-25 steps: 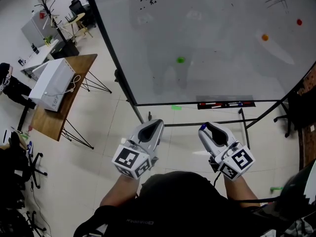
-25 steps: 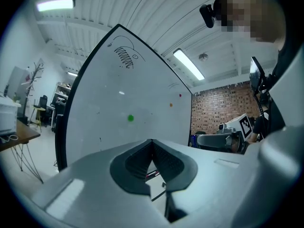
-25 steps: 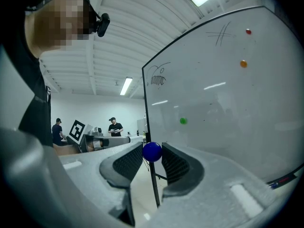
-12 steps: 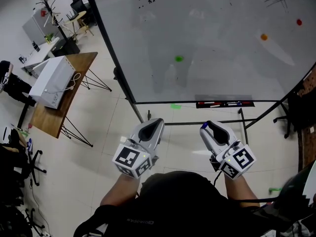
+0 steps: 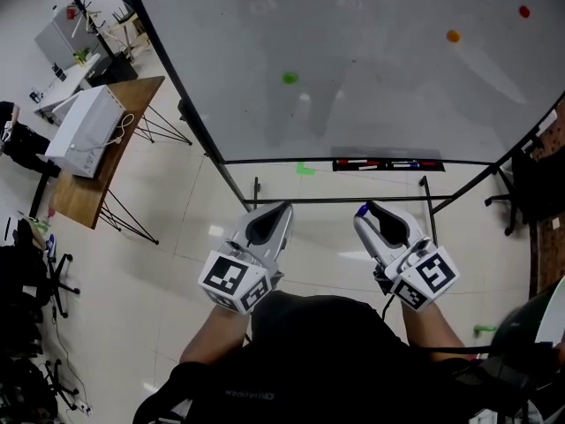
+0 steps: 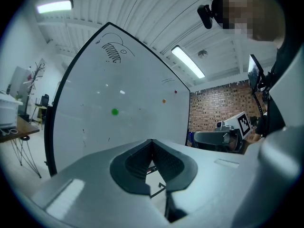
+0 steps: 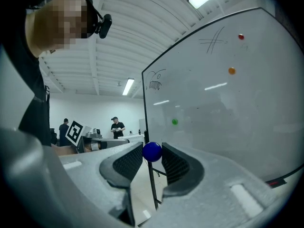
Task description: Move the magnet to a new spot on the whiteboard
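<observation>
My right gripper [image 5: 363, 211] is shut on a small blue ball magnet [image 7: 152, 152], pinched at the very tips of its jaws; in the head view the magnet shows as a blue spot [image 5: 361, 209]. The gripper is held low in front of the whiteboard [image 5: 380, 78], apart from it. My left gripper [image 5: 283, 208] is beside it, shut with nothing in it [image 6: 152, 142]. On the board sit a green magnet [image 5: 290, 79], an orange magnet [image 5: 453, 35] and a red magnet [image 5: 524, 11]. The green magnet [image 7: 175, 121] and the orange magnet [image 7: 232, 71] also show in the right gripper view.
A marker tray [image 5: 387, 164] with pens runs along the board's lower edge, above the stand's floor bars [image 5: 340, 200]. A wooden table [image 5: 84, 203] with a white box [image 5: 86, 130] stands at the left. Two people [image 7: 116, 125] stand far off.
The head view has shifted, so the board and its magnets sit higher and further left in the picture. Both grippers keep the same stance, the blue magnet still in the right one.
</observation>
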